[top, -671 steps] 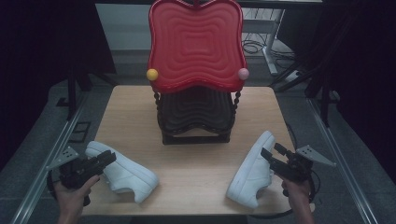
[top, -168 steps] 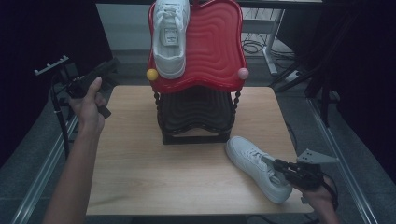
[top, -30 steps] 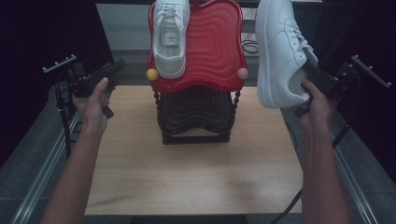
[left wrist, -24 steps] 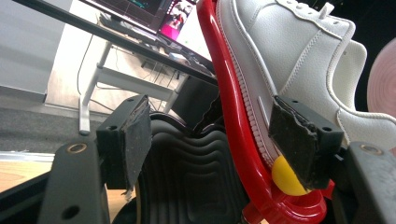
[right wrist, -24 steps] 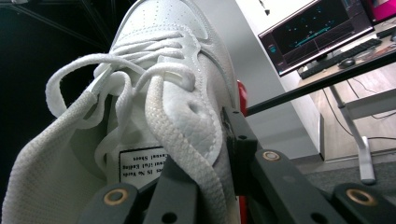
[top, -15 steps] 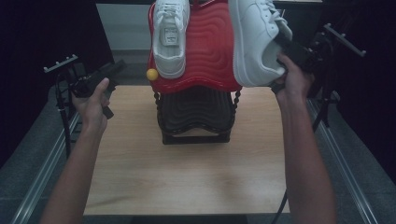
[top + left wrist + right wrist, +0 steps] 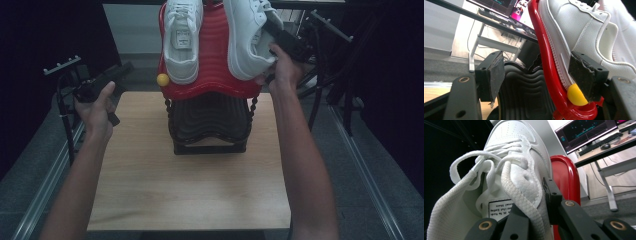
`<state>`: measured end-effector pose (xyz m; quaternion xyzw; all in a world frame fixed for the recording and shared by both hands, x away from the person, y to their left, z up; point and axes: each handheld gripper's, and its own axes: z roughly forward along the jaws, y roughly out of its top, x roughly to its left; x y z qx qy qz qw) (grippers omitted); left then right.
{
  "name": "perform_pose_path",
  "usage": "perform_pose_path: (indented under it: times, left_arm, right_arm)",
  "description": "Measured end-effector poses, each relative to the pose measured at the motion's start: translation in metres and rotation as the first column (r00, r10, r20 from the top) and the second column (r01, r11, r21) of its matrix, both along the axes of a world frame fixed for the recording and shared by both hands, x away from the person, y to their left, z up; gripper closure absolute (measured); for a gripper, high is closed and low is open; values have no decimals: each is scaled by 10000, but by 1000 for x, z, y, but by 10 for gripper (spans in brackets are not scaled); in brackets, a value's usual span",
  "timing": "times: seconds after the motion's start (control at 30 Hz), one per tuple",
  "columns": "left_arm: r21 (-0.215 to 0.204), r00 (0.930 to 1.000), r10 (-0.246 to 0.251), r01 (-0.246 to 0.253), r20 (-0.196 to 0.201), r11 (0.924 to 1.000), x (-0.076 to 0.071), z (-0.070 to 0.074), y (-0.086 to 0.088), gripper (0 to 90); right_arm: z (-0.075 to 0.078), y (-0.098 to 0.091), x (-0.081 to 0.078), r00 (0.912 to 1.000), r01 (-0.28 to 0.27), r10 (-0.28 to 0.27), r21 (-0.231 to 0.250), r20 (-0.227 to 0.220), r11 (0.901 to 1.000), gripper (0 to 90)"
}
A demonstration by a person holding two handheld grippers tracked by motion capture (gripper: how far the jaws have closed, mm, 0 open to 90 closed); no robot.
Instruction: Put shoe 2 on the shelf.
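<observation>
Wooden table (image 7: 150,200) is seen from above, and all places are given from the red rack (image 7: 212,55) that stands at its far middle. A black ribbed tier (image 7: 210,117) is set below the red panel, on the table. Against the left half of the red panel one white shoe (image 7: 182,37) is leaned, toe down, sole to the panel; in the left gripper view its side is seen lying flat along the red edge. To the right of it a second shoe (image 7: 247,35) is held against the right half of the panel, toe down, and it is not shown whether its sole touches the panel. That shoe is grasped at its collar by the right gripper (image 7: 280,40): in the right gripper view the jaws are clamped on the wall beside the tongue, one inside and one outside, with the laces (image 7: 484,162) loose above them. Left of the rack and well apart from it, the left gripper (image 7: 107,80) is held level, its jaws spread with nothing between them. A yellow ball (image 7: 163,79) is fixed at the panel's lower left corner.
</observation>
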<state>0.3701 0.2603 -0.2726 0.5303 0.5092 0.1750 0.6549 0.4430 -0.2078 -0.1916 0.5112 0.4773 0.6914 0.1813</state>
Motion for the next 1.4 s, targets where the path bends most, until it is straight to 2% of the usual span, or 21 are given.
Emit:
perform_pose_path:
  times: [0.3,0.43,0.57,0.63,0.67,0.7,0.73,0.77,0.8,0.83,0.9,0.97,1.0,1.03,1.17,1.3,1.4]
  left_arm:
    - [101,10000,52,-52,-20,9999,-1,0,2,292]
    - [180,10000,51,-50,-20,9998,-1,0,2,292]
    - [226,10000,57,-56,-46,9997,0,-1,1,292]
    - [225,10000,53,-52,-64,9997,0,-2,1,292]
    - [243,10000,47,-45,-70,9997,0,-2,0,292]
    - [243,10000,47,-45,-70,9997,0,-2,0,292]
    - [259,10000,40,-38,-91,9997,0,-3,0,292]
    - [259,10000,40,-38,-91,9997,0,-3,0,292]
    - [254,10000,39,-37,-86,9997,0,-3,0,292]
    - [254,10000,39,-37,-86,9997,0,-3,0,292]
    - [254,9999,23,-20,-108,9997,0,-4,0,292]
    - [275,9999,-1,4,-123,9996,1,-4,-1,292]
    - [283,9999,0,3,-127,9996,1,-4,-1,292]
    - [283,9999,0,3,-127,9996,1,-4,-1,292]
    - [298,9999,35,-31,-116,9996,1,-5,-1,292]
    - [301,9999,21,-17,-114,9995,1,-5,-2,292]
    - [287,9999,34,-31,-98,9996,1,-6,-1,293]
  right_arm:
    - [-4,13,12,9977,606,-622,-542,-273,9967,818]
    - [-8,22,13,9922,1196,-1229,-1162,-218,9860,795]
    - [-8,29,13,9904,1361,-1379,-1621,0,9773,749]
    - [-8,31,13,9913,1306,-1317,-1650,43,9776,718]
    - [-7,34,12,9943,1068,-1061,-1832,135,9772,628]
    - [-7,34,12,9943,1068,-1061,-1832,135,9772,628]
    - [-6,40,11,9948,1016,-993,-2139,217,9716,572]
    - [-6,40,11,9948,1016,-993,-2139,217,9716,572]
    - [-6,41,11,9963,855,-823,-2174,239,9723,491]
    - [-6,41,11,9963,855,-823,-2174,239,9723,491]
    - [-7,39,14,9989,463,-470,-1967,8,9794,385]
    - [-8,34,17,9999,19,-43,-1641,-140,9864,324]
    - [-9,30,19,9990,-427,401,-1370,-219,9897,277]
    - [-9,30,19,9990,-427,401,-1370,-219,9897,277]
    - [-8,24,16,9943,-1043,1058,-981,109,9897,254]
    - [-5,18,12,9935,-1098,1120,-949,188,9894,260]
    - [-5,7,3,9901,-1268,1323,-1063,467,9862,291]
